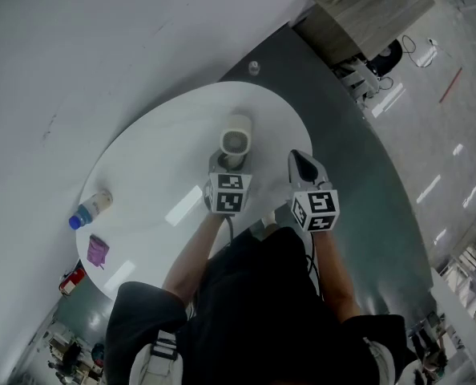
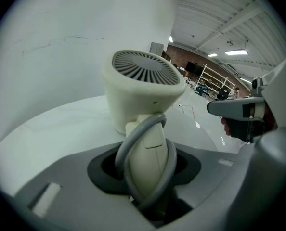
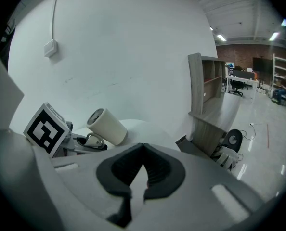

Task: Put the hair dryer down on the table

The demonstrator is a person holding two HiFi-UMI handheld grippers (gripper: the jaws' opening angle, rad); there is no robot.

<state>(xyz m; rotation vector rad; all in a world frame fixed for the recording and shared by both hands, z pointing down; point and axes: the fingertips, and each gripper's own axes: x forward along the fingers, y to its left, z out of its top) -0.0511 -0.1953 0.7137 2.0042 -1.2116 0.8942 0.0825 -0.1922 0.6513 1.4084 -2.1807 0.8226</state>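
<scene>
A cream hair dryer (image 1: 235, 141) (image 2: 143, 88) (image 3: 107, 125) is held over the round white table (image 1: 158, 183), barrel pointing away from me. My left gripper (image 1: 222, 167) (image 2: 148, 177) is shut on the hair dryer's handle, with its grey cord looped around the handle between the jaws. My right gripper (image 1: 306, 167) (image 3: 143, 170) hovers to the right of the dryer, over the table's right edge. Its jaws touch at the tips and hold nothing.
A bottle with a blue cap (image 1: 90, 209) and a small purple object (image 1: 98, 251) lie on the table's left part. A red object (image 1: 71, 280) sits by the table's left edge. A wooden cabinet (image 1: 366, 10) (image 3: 208, 97) stands beyond the table against the white wall.
</scene>
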